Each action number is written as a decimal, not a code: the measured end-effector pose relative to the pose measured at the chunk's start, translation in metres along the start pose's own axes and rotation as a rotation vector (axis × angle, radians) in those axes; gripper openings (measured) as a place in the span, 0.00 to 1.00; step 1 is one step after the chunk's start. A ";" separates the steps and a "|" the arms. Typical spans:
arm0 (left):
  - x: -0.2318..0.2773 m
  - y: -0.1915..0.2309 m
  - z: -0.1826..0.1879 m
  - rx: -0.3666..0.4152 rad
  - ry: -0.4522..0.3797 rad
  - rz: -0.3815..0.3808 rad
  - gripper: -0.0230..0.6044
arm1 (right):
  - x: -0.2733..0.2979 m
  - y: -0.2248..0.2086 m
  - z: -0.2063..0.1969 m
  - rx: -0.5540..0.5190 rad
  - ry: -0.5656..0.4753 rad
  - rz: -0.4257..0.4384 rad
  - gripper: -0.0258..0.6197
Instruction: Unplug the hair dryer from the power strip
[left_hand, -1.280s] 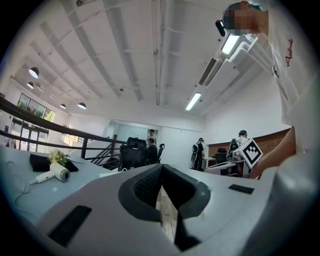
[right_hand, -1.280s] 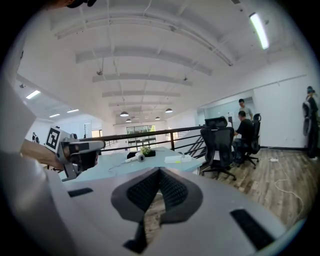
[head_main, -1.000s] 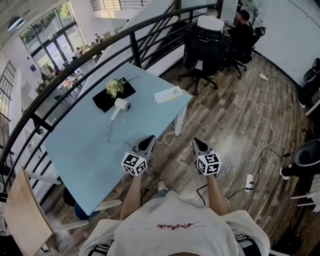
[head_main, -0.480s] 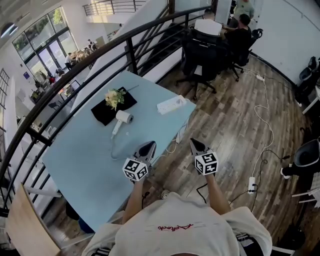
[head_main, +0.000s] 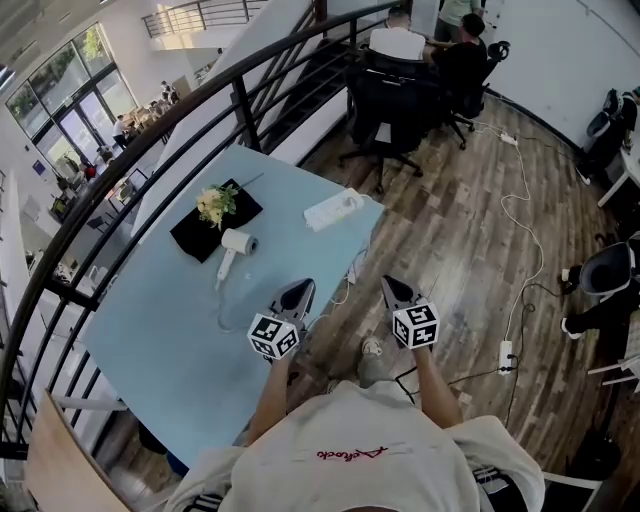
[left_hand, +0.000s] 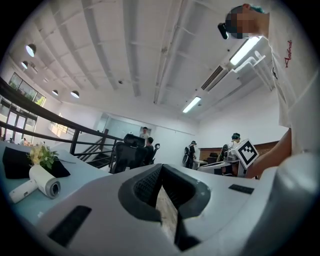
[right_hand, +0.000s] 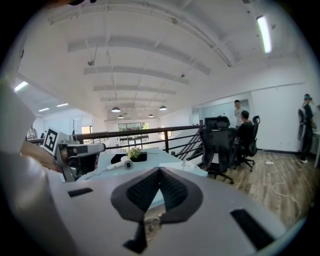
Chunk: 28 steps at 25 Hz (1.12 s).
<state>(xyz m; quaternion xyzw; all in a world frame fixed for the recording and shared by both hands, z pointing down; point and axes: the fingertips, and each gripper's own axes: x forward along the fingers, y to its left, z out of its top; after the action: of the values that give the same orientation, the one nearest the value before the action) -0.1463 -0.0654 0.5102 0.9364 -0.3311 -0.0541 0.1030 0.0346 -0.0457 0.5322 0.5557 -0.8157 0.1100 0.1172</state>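
Both tongs are held short of the worktop (head_main: 150, 330), near its front edge. The left tongs (head_main: 298, 291) are pressed together with nothing between them, as shown in the left gripper view (left_hand: 161, 192). The right tongs (head_main: 392, 286) are likewise closed and empty (right_hand: 159, 187).

The hair dryer (head_main: 232, 251) is laid on its side near the middle of the worktop, just beside a black cloth (head_main: 188, 228) carrying a bunch of flowers (head_main: 213, 203) toward the far edge. It is also seen from the left gripper view (left_hand: 37, 182) and the right gripper view (right_hand: 122, 163). The power strip (head_main: 333, 208) is placed at the far right corner of the worktop, well apart from the dryer. A thin cord (head_main: 219, 303) is faintly seen leaving the dryer's handle; its run to the strip and the plug itself cannot be made out clearly.

Nothing has yet been reached, so the task is judged to be at its approach. The plug is expected to be small, rigid and held in the socket by friction, while the cord is soft and should not be pulled. The strip is likely light and smooth, so it may be lifted or dragged along with the plug. It is therefore best pressed down by one pair of tongs while the plug body is pinched by the other and drawn straight out.
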 end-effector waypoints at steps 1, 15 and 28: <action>0.004 0.000 0.000 0.002 0.004 -0.006 0.05 | 0.001 -0.003 -0.001 0.005 -0.001 -0.003 0.07; 0.078 0.047 0.013 0.044 0.013 0.029 0.05 | 0.073 -0.060 0.011 0.046 -0.028 0.043 0.07; 0.175 0.114 0.035 0.076 0.041 0.200 0.05 | 0.187 -0.140 0.059 0.037 -0.025 0.202 0.07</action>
<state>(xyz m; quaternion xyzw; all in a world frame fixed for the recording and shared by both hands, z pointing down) -0.0861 -0.2683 0.4970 0.9028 -0.4226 -0.0117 0.0788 0.0950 -0.2789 0.5418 0.4741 -0.8668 0.1292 0.0850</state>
